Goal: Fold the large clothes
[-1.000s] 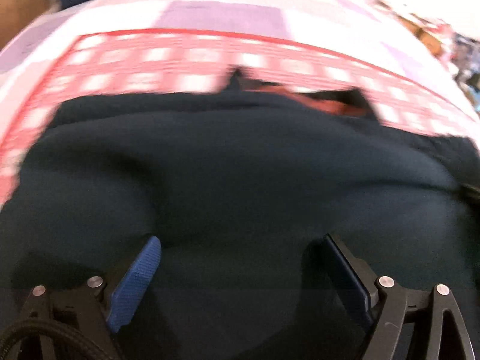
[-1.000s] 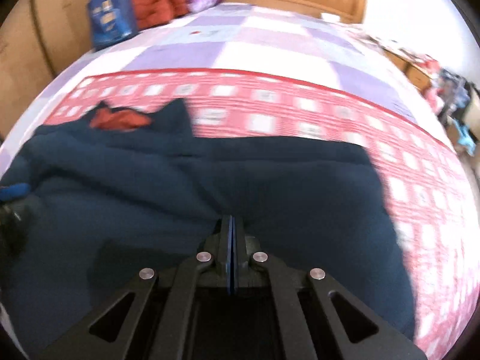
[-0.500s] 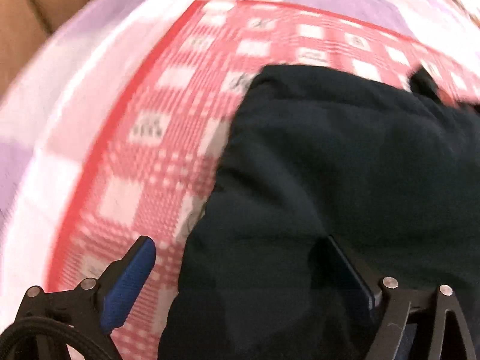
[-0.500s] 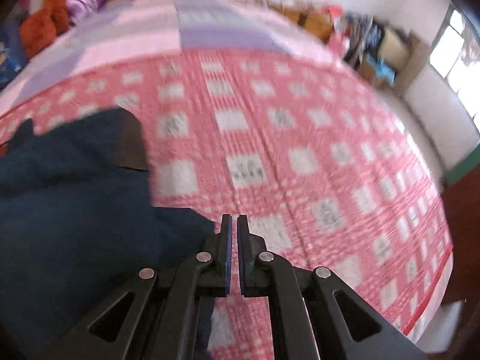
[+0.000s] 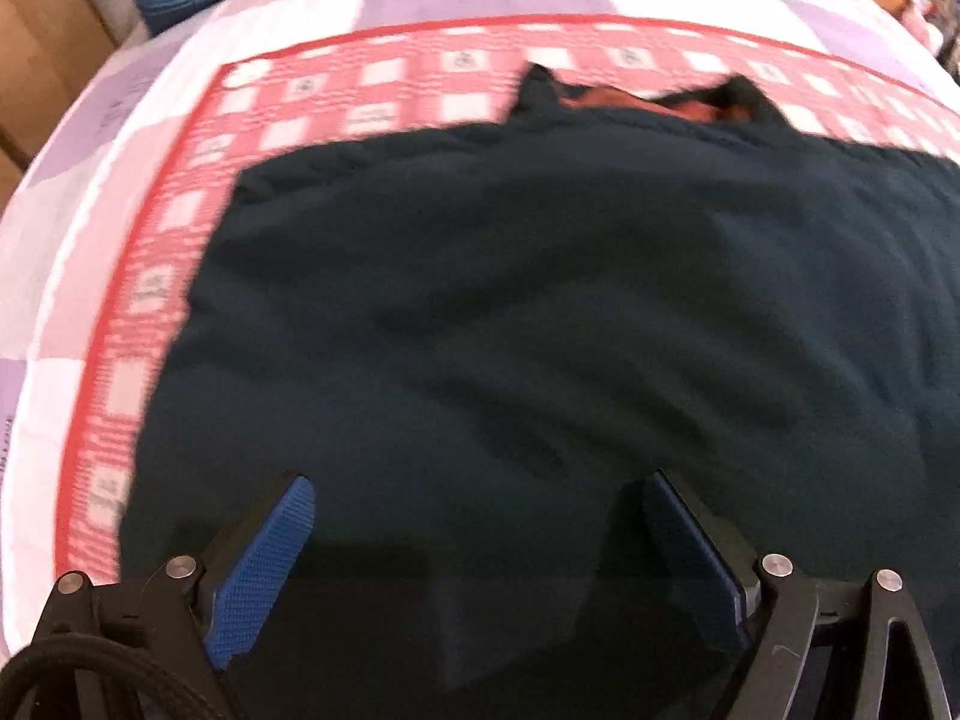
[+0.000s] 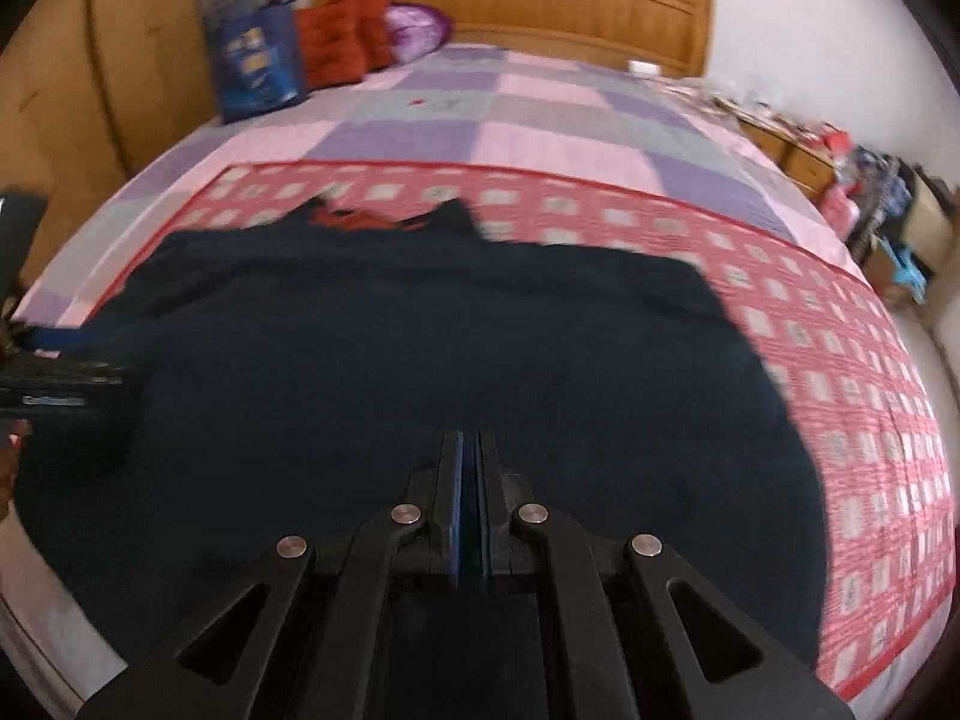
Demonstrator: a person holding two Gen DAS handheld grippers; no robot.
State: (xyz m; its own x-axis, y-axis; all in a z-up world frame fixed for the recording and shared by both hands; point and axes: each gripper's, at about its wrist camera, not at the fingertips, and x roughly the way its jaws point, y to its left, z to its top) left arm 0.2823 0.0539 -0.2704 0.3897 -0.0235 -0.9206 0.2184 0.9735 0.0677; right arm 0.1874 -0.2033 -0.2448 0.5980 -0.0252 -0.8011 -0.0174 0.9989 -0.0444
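Observation:
A large dark navy garment (image 5: pixel 540 330) lies spread flat on a red-and-white checked blanket (image 5: pixel 180 192) on a bed; it also fills the right wrist view (image 6: pixel 450 348). Its collar with an orange-red lining (image 5: pixel 630 102) points to the far side. My left gripper (image 5: pixel 474 534) is open and empty, hovering over the garment's near part. My right gripper (image 6: pixel 470 450) has its jaws almost together with a thin gap and nothing between them, above the garment's near middle. The left gripper shows at the left edge of the right wrist view (image 6: pixel 54 384).
The bed has a pink and purple checked cover (image 6: pixel 510 120) and a wooden headboard (image 6: pixel 540 6). A blue bag (image 6: pixel 258 66), a red cushion (image 6: pixel 342 42) and a purple bundle (image 6: pixel 420 30) stand at the head. Cluttered furniture (image 6: pixel 870 192) lies to the right.
Both wrist views swung outward to the garment's side edges half a second ago and have swung back to face the collar. The right jaws have parted to a thin gap.

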